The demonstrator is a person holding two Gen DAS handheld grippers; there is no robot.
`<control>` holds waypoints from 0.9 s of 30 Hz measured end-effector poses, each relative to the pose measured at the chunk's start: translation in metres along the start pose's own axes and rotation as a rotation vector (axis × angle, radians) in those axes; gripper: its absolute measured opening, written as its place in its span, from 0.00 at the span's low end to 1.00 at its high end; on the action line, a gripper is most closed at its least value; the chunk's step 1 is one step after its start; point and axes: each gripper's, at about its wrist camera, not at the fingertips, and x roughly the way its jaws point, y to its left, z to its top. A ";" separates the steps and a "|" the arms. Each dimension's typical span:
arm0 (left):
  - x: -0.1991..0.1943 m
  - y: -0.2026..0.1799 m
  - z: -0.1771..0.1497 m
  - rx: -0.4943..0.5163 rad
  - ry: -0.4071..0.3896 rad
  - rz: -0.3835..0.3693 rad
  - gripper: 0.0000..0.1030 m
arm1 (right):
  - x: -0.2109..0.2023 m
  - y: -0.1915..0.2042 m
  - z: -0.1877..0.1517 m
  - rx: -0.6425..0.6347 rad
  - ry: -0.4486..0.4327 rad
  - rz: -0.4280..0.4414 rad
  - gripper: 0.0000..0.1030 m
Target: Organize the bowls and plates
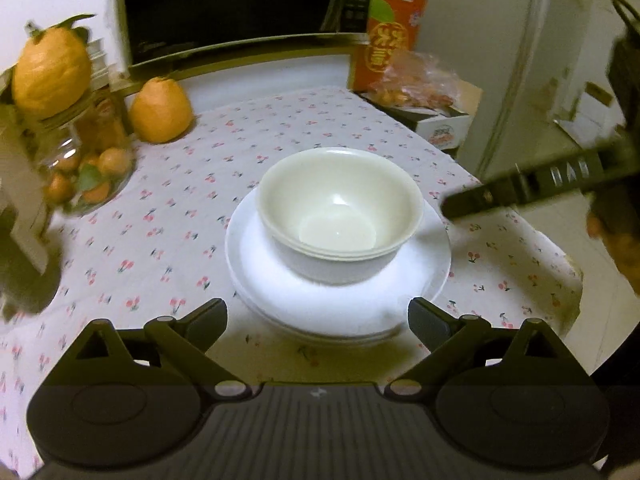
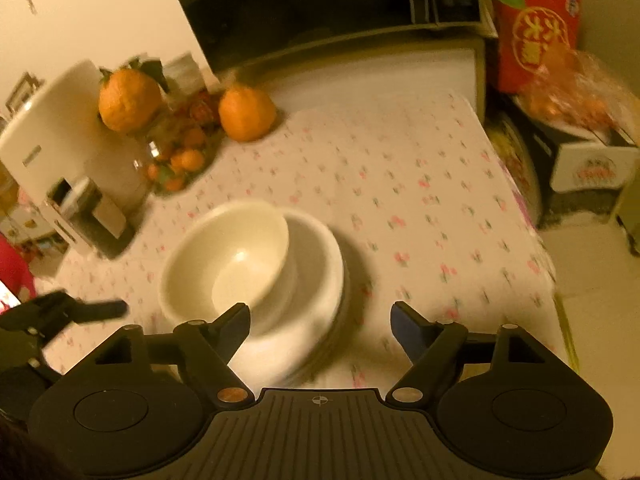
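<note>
Both the left gripper (image 1: 318, 318) and right gripper (image 2: 320, 326) stand spread, grasping nothing. Beyond them, cream nested bowls (image 1: 340, 208) sit on stacked white plates (image 1: 272, 280), mid-table on the cherry-print tablecloth (image 1: 180, 200).

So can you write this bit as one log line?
cream bowls: nested on white plate stack | left gripper: open, empty | right gripper: open, empty

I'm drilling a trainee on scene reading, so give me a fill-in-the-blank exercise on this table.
1. The nested bowls sit on a stack of white ____.
2. Both the left hand-held gripper and the right hand-held gripper stand ____, holding nothing.
3. The tablecloth carries a print of small ____.

Missing words: plates; open; cherries
</note>
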 end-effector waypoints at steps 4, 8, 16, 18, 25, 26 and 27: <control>-0.008 0.002 -0.004 -0.134 0.048 0.033 0.97 | -0.010 0.015 -0.020 -0.059 0.030 -0.078 0.81; -0.011 0.001 -0.013 -0.231 0.082 0.055 0.99 | -0.018 0.025 -0.034 -0.054 0.025 -0.078 0.87; -0.015 -0.003 -0.022 -0.254 0.085 0.215 0.99 | -0.030 0.035 -0.051 -0.053 -0.022 -0.148 0.90; -0.013 -0.002 -0.024 -0.287 0.102 0.222 0.99 | -0.031 0.037 -0.054 -0.046 -0.031 -0.151 0.90; -0.014 -0.003 -0.030 -0.348 0.122 0.254 0.99 | -0.026 0.050 -0.059 -0.077 -0.046 -0.184 0.94; -0.015 -0.004 -0.031 -0.354 0.122 0.259 0.99 | -0.024 0.050 -0.058 -0.073 -0.042 -0.189 0.94; -0.015 -0.004 -0.031 -0.361 0.116 0.271 0.99 | -0.023 0.050 -0.058 -0.067 -0.040 -0.197 0.95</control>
